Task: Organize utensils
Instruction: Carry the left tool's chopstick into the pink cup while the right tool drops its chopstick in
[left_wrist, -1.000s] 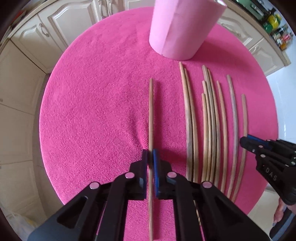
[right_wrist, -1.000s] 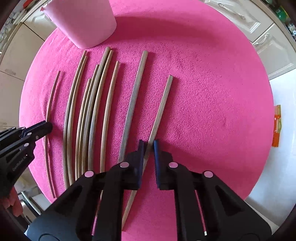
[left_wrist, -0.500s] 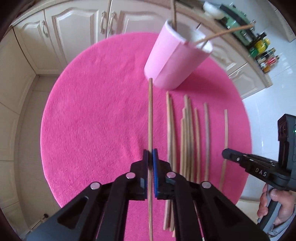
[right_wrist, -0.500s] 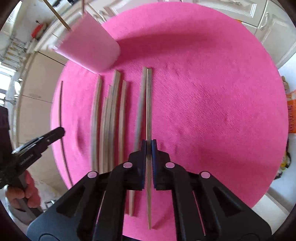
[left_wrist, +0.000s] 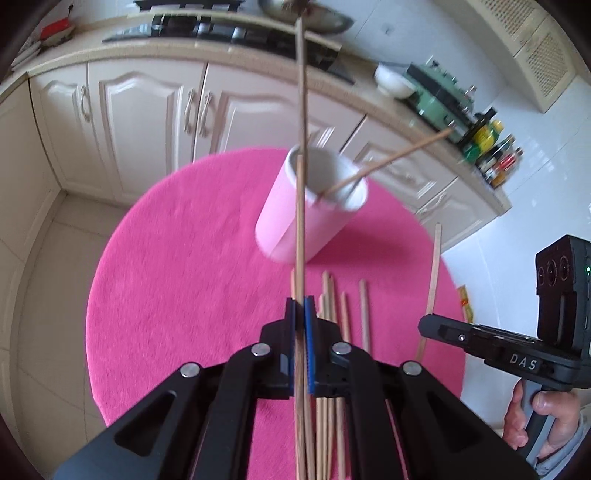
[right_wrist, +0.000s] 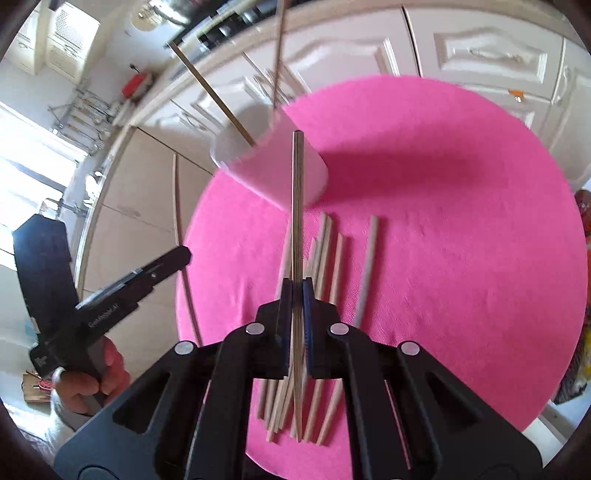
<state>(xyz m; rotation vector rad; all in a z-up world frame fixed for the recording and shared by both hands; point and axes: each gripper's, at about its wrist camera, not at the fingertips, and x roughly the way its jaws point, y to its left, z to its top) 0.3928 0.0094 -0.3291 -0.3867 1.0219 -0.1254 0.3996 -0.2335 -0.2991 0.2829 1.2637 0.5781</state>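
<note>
My left gripper (left_wrist: 300, 306) is shut on one wooden chopstick (left_wrist: 300, 240), held off the table and pointing at the pink cup (left_wrist: 325, 225). Two chopsticks (left_wrist: 399, 155) stand in that cup. My right gripper (right_wrist: 297, 284) is shut on another chopstick (right_wrist: 297, 203), also raised and aimed at the cup (right_wrist: 266, 173). Each gripper shows in the other's view: the right gripper (left_wrist: 424, 326) at the right edge, the left gripper (right_wrist: 184, 254) at the left. Several loose chopsticks (left_wrist: 364, 314) (right_wrist: 327, 251) lie side by side on the round pink table (left_wrist: 166, 277) (right_wrist: 461, 240).
White kitchen cabinets (left_wrist: 147, 110) and a counter with bottles (left_wrist: 491, 147) run behind the table. A person's hand (left_wrist: 546, 413) grips the right tool's handle, another hand (right_wrist: 85, 384) the left tool's. Pale floor tiles (left_wrist: 48, 295) surround the table.
Both grippers rose from the table, each lifting a chopstick, and tilted up so the cup's mouth came into view. The right jaws closed fully on their chopstick.
</note>
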